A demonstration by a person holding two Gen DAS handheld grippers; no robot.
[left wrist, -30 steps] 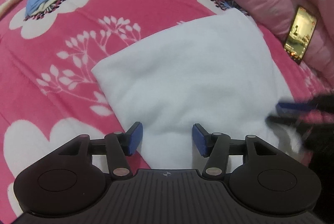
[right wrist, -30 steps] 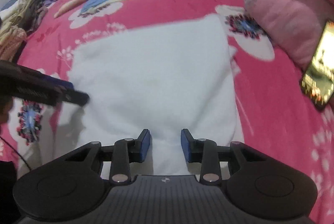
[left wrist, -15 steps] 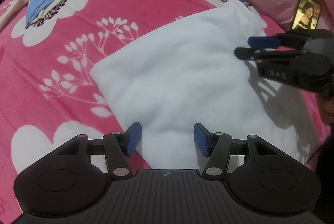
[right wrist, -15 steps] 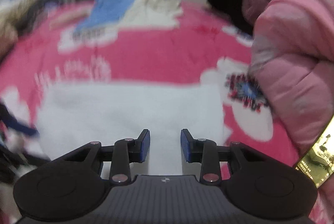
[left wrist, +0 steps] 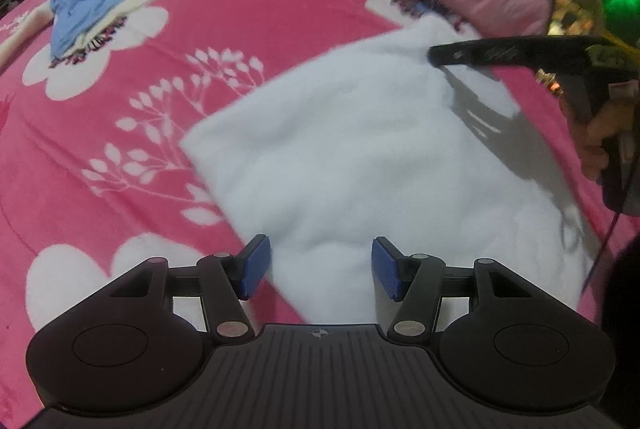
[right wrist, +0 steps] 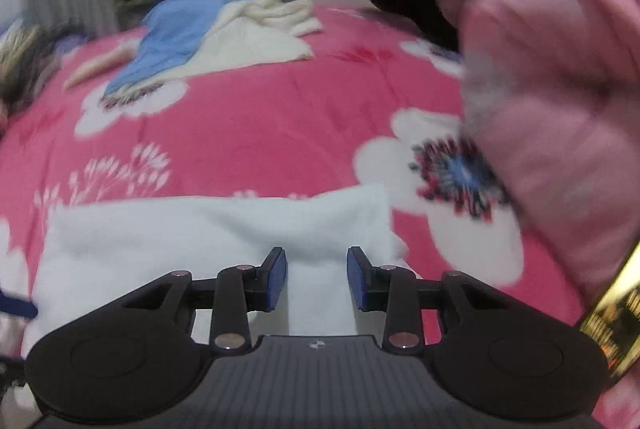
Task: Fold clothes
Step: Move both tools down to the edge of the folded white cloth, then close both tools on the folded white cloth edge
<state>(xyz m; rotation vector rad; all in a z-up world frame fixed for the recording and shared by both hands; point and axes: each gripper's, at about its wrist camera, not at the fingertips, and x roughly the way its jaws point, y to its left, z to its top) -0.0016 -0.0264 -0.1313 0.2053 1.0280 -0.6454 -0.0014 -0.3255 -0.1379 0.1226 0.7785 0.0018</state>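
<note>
I see the white cloth (left wrist: 360, 157) lying flat on the pink bed (left wrist: 140, 189). My left hand-held gripper (left wrist: 320, 267) hovers over its near edge, open and empty. My right hand-held gripper (right wrist: 317, 279) is opening over its far corner, gripping nothing.

— What do the tongs look like?

— The left gripper (left wrist: 321, 266) is black plastic: two round housings, a ribbed plate between them with a small cross mark, and thin linkage arms with silvery rivets.

— And the tips?

— Blue ribbed pads (left wrist: 254, 266) on each finger (same on the other tool). The right gripper (right wrist: 317, 278) matches it. Seen from the left one, its black fingers carry faint lettering, a hand (left wrist: 600, 133) wraps the handle, and a thin dark cable hangs below.
</note>
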